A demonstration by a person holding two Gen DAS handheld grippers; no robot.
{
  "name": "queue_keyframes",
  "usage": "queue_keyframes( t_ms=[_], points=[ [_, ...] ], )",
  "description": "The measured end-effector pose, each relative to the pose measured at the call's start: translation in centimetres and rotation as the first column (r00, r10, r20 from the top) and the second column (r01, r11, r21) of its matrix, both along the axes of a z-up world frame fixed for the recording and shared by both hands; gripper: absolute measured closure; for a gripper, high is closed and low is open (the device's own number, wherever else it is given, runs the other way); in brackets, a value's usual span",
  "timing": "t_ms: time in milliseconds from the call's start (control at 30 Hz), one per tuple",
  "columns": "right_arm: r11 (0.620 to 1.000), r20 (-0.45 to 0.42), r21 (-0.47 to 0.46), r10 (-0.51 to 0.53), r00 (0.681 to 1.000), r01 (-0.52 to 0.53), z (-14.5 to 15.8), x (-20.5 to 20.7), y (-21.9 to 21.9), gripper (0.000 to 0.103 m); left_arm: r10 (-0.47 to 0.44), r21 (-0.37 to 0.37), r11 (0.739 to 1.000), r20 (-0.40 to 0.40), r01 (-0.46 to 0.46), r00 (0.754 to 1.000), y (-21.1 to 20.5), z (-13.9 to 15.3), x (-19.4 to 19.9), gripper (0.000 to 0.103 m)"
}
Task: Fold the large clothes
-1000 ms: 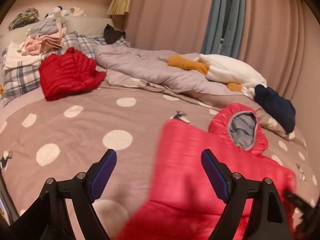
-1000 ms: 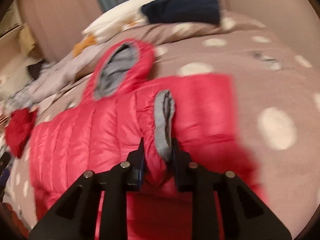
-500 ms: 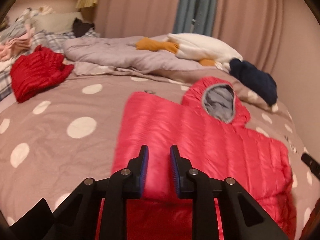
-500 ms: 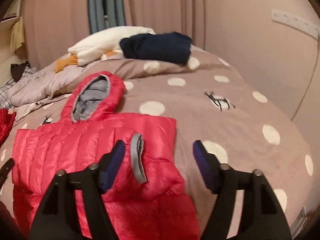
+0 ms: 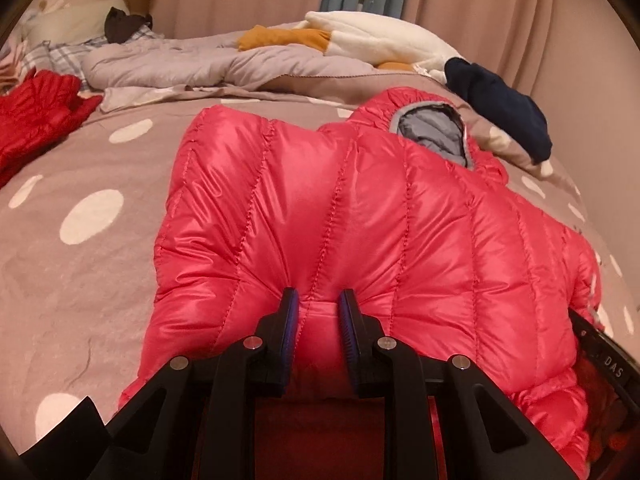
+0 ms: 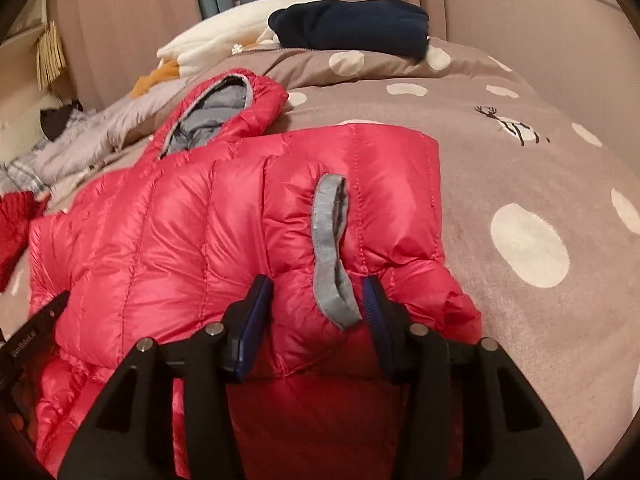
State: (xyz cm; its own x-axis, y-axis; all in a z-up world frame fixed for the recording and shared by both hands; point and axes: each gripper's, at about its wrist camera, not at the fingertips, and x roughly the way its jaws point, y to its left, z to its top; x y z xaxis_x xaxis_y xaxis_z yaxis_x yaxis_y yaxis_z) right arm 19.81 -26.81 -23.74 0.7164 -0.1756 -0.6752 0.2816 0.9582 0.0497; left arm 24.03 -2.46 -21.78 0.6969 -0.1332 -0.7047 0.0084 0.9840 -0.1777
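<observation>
A shiny red puffer jacket with a grey-lined hood lies on the bed, both sleeves folded in over the body. My left gripper is shut on a pinch of the jacket's near part. In the right wrist view the jacket shows a grey-edged sleeve cuff on top. My right gripper has its jaws partly closed around the bunched sleeve and cuff, pressing into the fabric.
The bed has a brown cover with white dots. A second red jacket lies at the far left. A grey quilt, a white and orange plush and a navy garment lie at the bed's far side by the curtains.
My left gripper shut and closed on the jacket's near part. My right gripper let go of the sleeve cuff, opened, then came down around the folded sleeve and narrowed. Both moved closer to the jacket.
</observation>
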Motion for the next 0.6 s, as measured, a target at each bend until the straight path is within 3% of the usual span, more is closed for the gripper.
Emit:
queue_keyframes(
  t_ms=[167, 467, 600],
  points=[
    [0.999, -0.022, -0.049, -0.006, 1.000, 0.005, -0.1, 0.5, 0.8, 0.052, -0.003, 0.044, 0.999, -0.010, 0.003, 1.000, -0.7, -0.1, 0.5, 0.081],
    [0.998, -0.017, -0.061, -0.009, 1.000, 0.008, -0.1, 0.4, 0.8, 0.050, 0.000, 0.036, 0.999, -0.003, 0.000, 1.000, -0.6, 0.1, 0.3, 0.081],
    [0.997, -0.017, -0.072, -0.013, 1.000, 0.011, 0.0, 0.3, 0.9, 0.048, 0.056, 0.082, 0.995, 0.015, -0.057, 0.998, -0.6, 1.2, -0.4, 0.081]
  ],
)
